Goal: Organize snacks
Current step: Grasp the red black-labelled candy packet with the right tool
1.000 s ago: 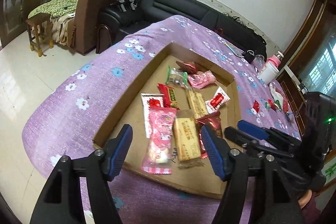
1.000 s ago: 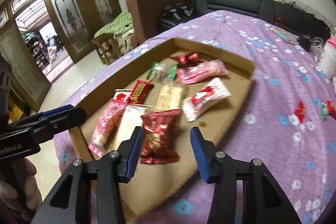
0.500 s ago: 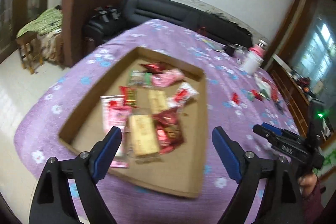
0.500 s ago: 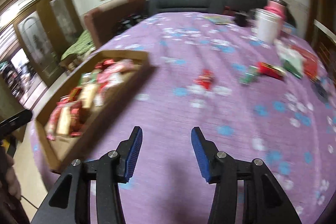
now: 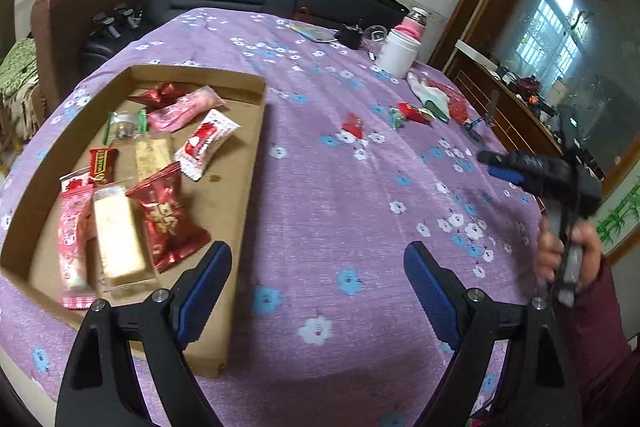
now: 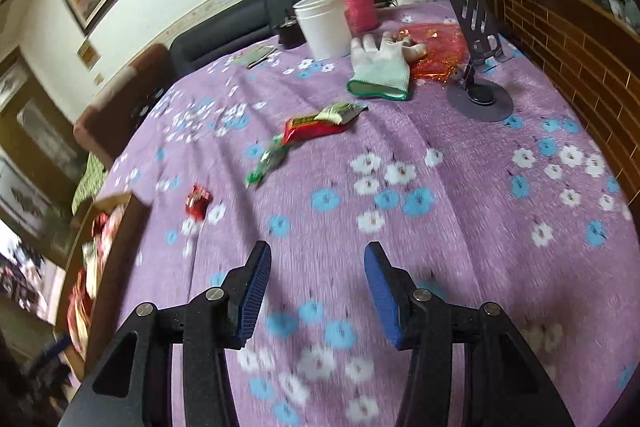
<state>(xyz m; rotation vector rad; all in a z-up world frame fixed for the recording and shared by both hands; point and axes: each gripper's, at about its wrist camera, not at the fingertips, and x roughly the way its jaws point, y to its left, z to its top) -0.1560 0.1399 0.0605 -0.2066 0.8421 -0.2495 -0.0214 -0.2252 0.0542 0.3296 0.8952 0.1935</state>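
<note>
Purple flowered cloth covers the bench (image 5: 344, 211). On its left part lies a shallow cardboard tray (image 5: 244, 183) holding wrapped snacks, among them a dark red packet (image 5: 166, 217) and a pale biscuit bar (image 5: 118, 239). The left claw (image 5: 318, 285) hangs over the tray's near corner and the bare cloth, jaws wide apart after just opening, nothing between them. The right claw (image 6: 316, 293) hovers over empty cloth, jaws partly apart and holding nothing. Ahead of it lie loose snacks: a small red candy (image 6: 197, 202), a green wrapper (image 6: 269, 159) and a red packet (image 6: 310, 127). Beyond them are a white glove (image 6: 380, 73) and a white cup (image 6: 324, 25).
</note>
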